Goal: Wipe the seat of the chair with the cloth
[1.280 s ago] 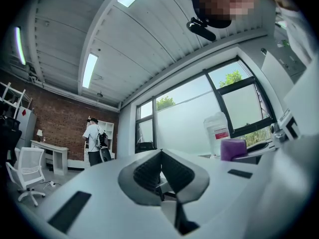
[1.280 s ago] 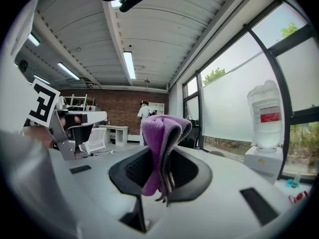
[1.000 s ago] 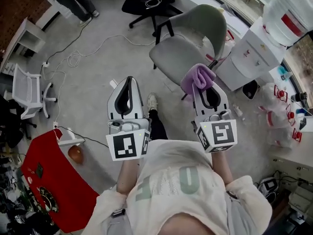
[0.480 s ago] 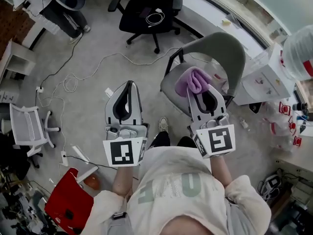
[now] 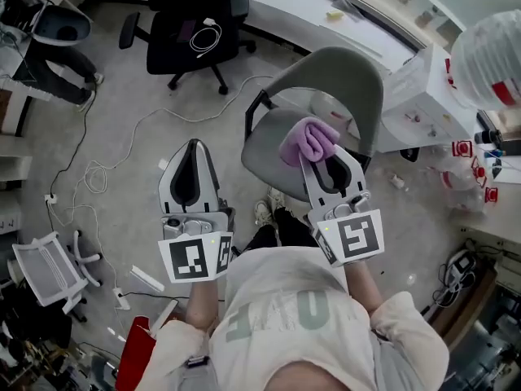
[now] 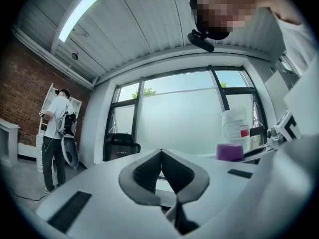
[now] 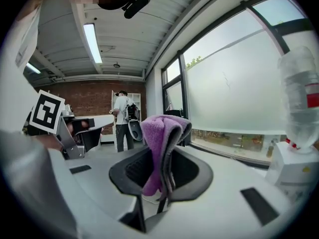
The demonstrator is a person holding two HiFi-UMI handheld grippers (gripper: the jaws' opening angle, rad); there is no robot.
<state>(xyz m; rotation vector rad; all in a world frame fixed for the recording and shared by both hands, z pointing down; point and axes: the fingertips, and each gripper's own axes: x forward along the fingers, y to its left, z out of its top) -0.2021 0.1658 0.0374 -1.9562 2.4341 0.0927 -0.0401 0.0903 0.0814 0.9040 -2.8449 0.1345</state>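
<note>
**Purple cloth held over the grey chair**

The person stands with both forearms stretched forward, a gripper in each hand, the two held side by side and pointing away from the body. The right gripper reaches over the front of the grey moulded chair. Its jaws are clamped on a folded purple cloth, which bunches out past the tips above the chair's seat. Whether the cloth touches the seat, I cannot tell. In the right gripper view the cloth hangs pinched between the dark pads. The left gripper hovers over the bare grey floor just left of the chair, its jaws together on nothing.
</note>
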